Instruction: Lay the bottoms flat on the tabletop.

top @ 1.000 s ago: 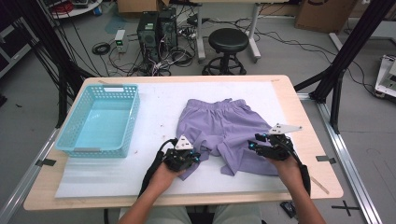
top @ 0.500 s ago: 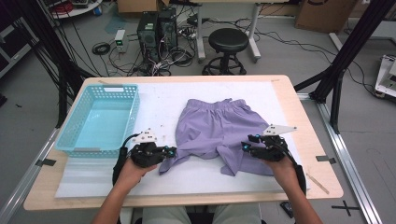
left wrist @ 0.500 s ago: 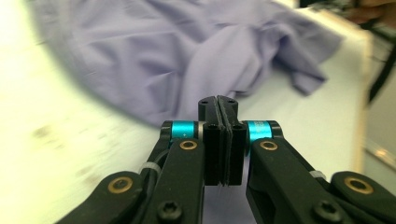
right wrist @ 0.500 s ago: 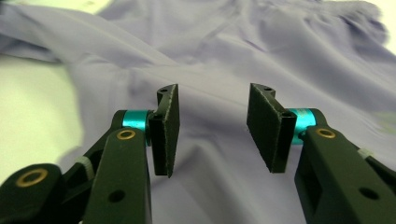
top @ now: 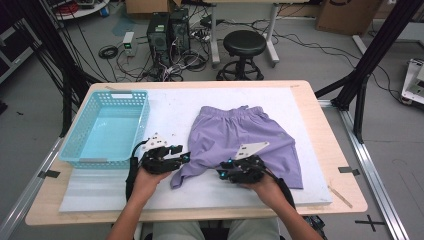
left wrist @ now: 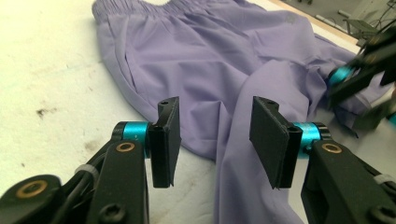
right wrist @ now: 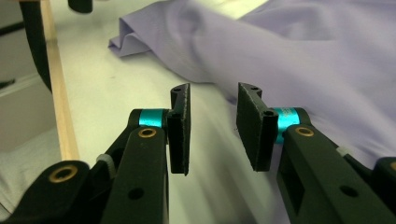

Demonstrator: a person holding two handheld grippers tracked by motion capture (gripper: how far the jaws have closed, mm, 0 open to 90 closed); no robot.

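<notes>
Between both hand-held grippers, purple shorts [top: 245, 132], untouched

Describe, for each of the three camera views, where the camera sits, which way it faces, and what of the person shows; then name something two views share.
High view: above the person's side, looking forward and down on the table; forearms, left gripper, right gripper, purple shorts, blue basket.
Left gripper view: rides the left gripper, looking over the shorts toward the right gripper.
Right gripper view: rides the right gripper, looking low along the shorts' hem.
Shared: the shorts lie in all three.
</notes>
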